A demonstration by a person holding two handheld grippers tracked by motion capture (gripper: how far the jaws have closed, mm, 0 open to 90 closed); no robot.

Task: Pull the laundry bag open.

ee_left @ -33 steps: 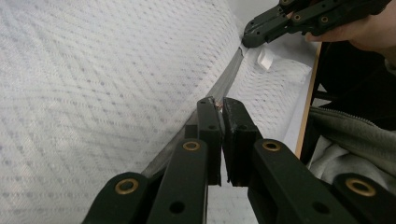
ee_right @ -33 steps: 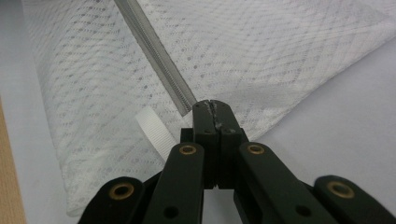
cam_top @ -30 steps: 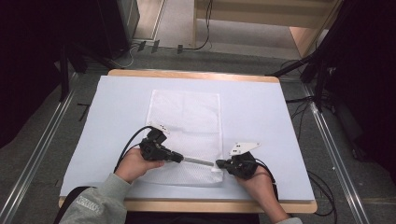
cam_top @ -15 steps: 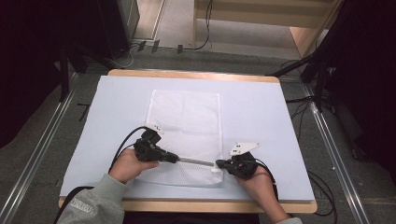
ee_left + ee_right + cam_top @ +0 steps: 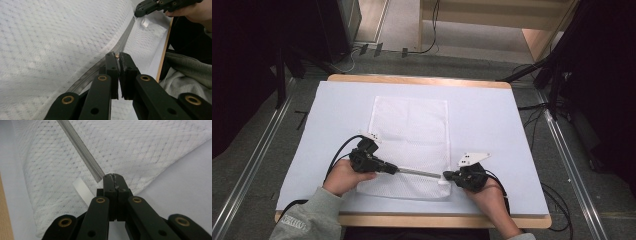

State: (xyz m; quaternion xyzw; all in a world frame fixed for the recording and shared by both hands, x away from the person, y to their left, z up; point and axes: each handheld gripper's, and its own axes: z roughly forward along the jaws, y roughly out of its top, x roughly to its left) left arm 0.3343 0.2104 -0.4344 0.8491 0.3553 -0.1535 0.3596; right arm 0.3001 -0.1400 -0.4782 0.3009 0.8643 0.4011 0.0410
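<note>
A white-covered table [image 5: 492, 120] is being viewed from above, grey floor around it; the left gripper [image 5: 117, 56], its jaws nearly together, is being clamped on what appears to be the zipper pull [image 5: 116, 56]; the right gripper [image 5: 113, 177], jaws together, is pinching the end of the zipper [image 5: 80, 147]; the mesh bag [image 5: 412, 120] is lying at frame centre; the zipper is judged mid-travel, a steady pull along its line being called for next.

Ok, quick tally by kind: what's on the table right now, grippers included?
Mesh bag: 1
Zipper on the bag: 1
White loop tag at the zipper end: 1
Grippers: 2, left gripper and right gripper
Total: 5
</note>
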